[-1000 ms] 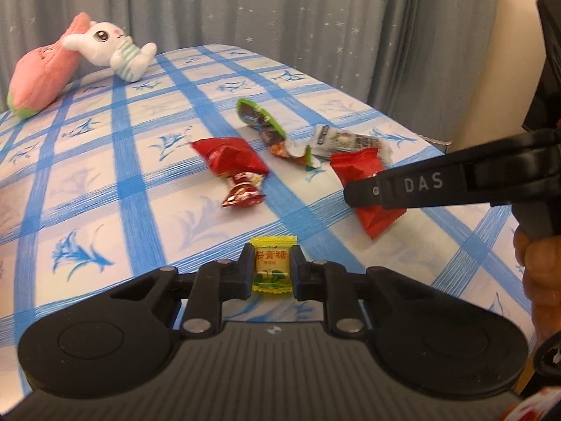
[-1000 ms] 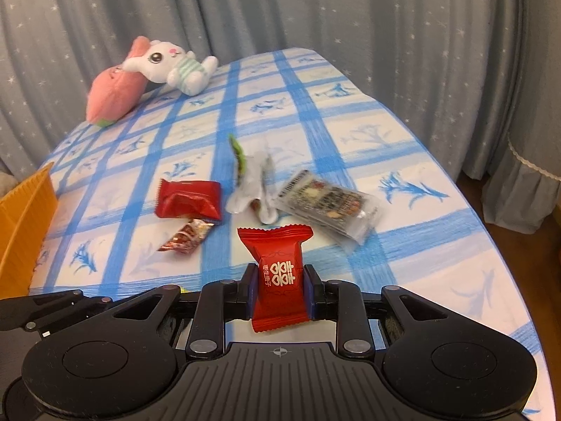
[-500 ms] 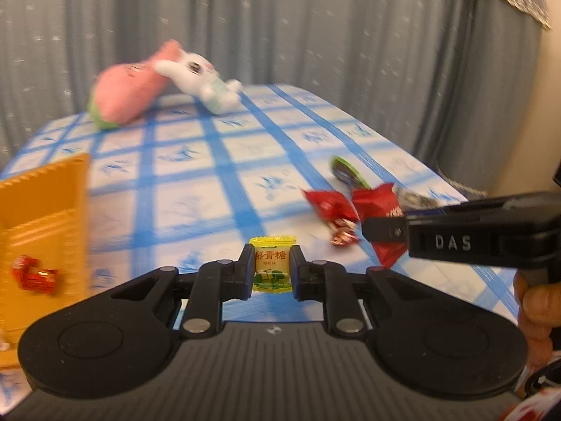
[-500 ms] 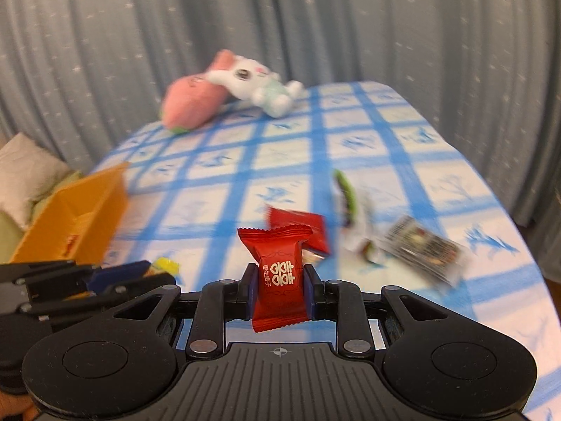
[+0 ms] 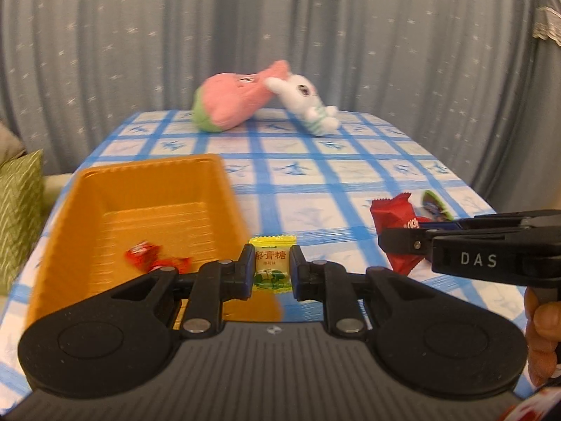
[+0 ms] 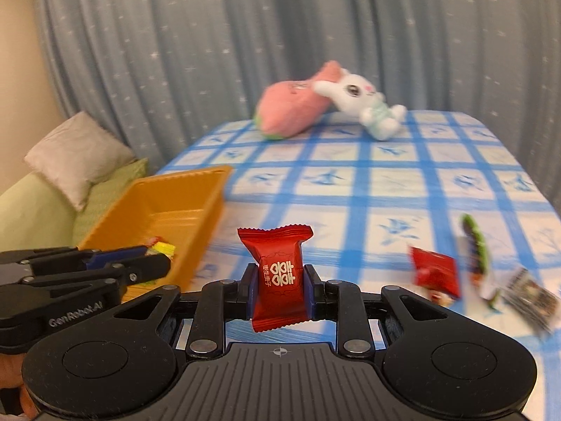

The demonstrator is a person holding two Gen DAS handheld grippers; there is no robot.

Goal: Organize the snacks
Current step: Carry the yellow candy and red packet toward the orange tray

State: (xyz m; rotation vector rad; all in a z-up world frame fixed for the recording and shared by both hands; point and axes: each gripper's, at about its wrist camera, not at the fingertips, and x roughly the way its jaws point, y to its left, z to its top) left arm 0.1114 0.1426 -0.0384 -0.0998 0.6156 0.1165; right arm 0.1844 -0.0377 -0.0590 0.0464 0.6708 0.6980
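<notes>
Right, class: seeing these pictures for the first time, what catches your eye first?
The left claw pinches a small yellow wrapped candy by the orange plastic tray, while the right claw grips a red foil snack packet. Behind, a pink plush toy and white plush rabbit lie against the curtain.

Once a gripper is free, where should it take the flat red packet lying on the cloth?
Probably across the middle of the red packet, from straight above, fingers straddling its width: it lies flat on the tablecloth, so a sideways approach finds no raised edge. Blur hides finer detail.
</notes>
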